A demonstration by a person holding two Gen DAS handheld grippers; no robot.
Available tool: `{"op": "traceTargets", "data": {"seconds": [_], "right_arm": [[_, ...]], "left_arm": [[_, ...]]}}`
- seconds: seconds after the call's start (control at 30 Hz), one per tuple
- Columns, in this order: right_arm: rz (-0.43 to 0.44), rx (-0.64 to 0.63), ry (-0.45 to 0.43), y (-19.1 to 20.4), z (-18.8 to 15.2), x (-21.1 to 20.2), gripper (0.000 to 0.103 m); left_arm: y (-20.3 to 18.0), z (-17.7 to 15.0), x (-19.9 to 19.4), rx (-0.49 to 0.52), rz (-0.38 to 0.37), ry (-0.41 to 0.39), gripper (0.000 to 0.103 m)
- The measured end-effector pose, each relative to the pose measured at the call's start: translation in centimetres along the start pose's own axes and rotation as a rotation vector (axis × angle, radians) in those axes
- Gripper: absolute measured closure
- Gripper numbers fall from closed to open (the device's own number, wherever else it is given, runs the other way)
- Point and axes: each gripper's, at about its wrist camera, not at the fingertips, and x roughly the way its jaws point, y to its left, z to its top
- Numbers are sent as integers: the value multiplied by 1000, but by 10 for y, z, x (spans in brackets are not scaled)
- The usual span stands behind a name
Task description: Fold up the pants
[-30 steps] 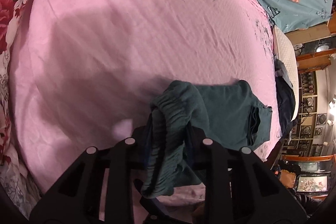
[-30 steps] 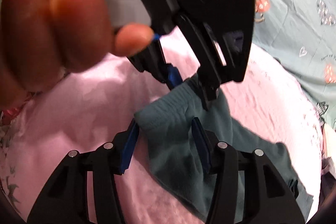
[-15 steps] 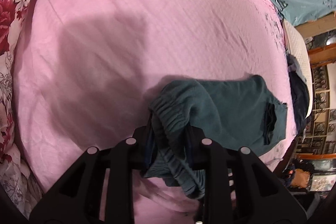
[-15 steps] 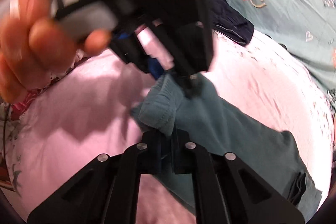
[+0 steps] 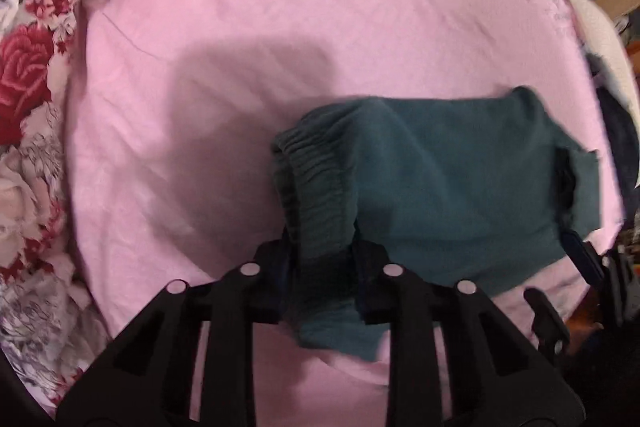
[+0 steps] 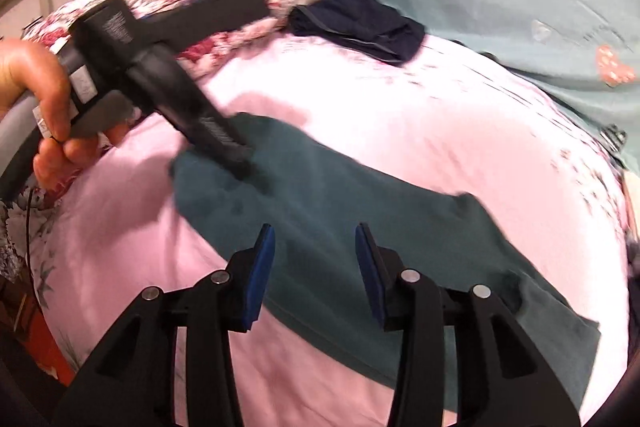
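Left wrist view: the left gripper [image 5: 324, 267], at lower centre of the frame, has its jaws narrowly parted and clamped on the gathered waistband [image 5: 316, 195] of the green pants [image 5: 448, 187]. The pants lie folded on the pink sheet [image 5: 280, 7], from centre to right of the frame. Risk: a pull on the bunched waistband probably drags the upper layer and skews the fold. Count in this view: one pair of pants, one sheet, one floral quilt [image 5: 28, 75] at left.

Right wrist view: the right gripper [image 6: 315, 267], at lower centre, is opening; its blue pads [image 6: 262, 267] stand apart above the pants [image 6: 360, 219] and nothing is gripped between them. At upper left a hand [image 6: 36, 99] holds the left gripper [image 6: 240, 163], whose tip sits on the pants' upper left end. Risk: with one end free, the cloth may slide or unfold when the left end moves. Count: two grippers, one hand, one pair of green pants, one dark garment [image 6: 356, 23] at upper centre.
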Motion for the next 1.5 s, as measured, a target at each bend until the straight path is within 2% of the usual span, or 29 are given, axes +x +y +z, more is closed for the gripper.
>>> {"op": "traceTargets", "data": {"seconds": [0.17, 0.3, 0.43, 0.53, 0.57, 0.63, 0.73, 0.8, 0.87, 0.97, 1.07, 1.1, 1.13, 1.17, 1.2, 1.27, 1.33, 1.37, 1.43, 1.5], "right_arm": [[-82, 127, -15, -55, -24, -42, 61], [-114, 284, 7, -111, -50, -62, 61], [-183, 448, 37, -175, -84, -73, 61], [-210, 480, 66, -198, -103, -65, 61], [-212, 475, 102, -204, -111, -56, 61], [-159, 461, 182, -209, -123, -33, 60], [-137, 404, 162, -208, -128, -35, 61], [-62, 468, 114, -222, -127, -50, 61], [-53, 536, 75, -241, -132, -70, 60], [-57, 621, 36, -272, -149, -99, 60], [-89, 630, 35, -291, -167, -118, 60], [-99, 630, 37, -294, -173, -121, 60], [-107, 640, 44, -300, -182, -125, 60], [-109, 651, 48, -305, -189, -127, 60], [-112, 672, 58, -311, -196, -128, 60], [-113, 698, 58, -322, -203, -130, 60], [-112, 721, 37, -331, -207, -136, 60], [-103, 735, 25, -335, -207, -140, 60], [-77, 748, -2, -338, -205, -146, 60], [-30, 752, -51, -338, -195, -154, 60]], "left_arm": [[0, -7, -31, -47, -86, -71, 80], [-25, -11, -63, -46, -170, -125, 80], [-83, -12, -92, 30, -243, -176, 80], [-135, -13, -104, 91, -302, -188, 80], [-157, -13, -104, 112, -333, -182, 80], [-196, -11, -99, 144, -369, -170, 80], [-257, -12, -84, 193, -410, -138, 80], [-294, -10, -69, 214, -421, -121, 80], [-325, -8, -50, 223, -430, -92, 80], [-380, -1, -11, 240, -408, -63, 80], [-424, -1, 37, 262, -347, -32, 80], [-429, -1, 51, 267, -324, -13, 76], [-435, -1, 67, 248, -280, 25, 56], [-437, 0, 79, 211, -249, 72, 44], [-436, -2, 79, 182, -259, 82, 38], [-434, -3, 63, 167, -299, 39, 35], [-428, -6, 39, 204, -269, -37, 21], [-422, -5, 27, 220, -244, -87, 19], [-408, -4, 6, 238, -144, -189, 12], [-391, -2, 3, 248, -67, -224, 12]]}}
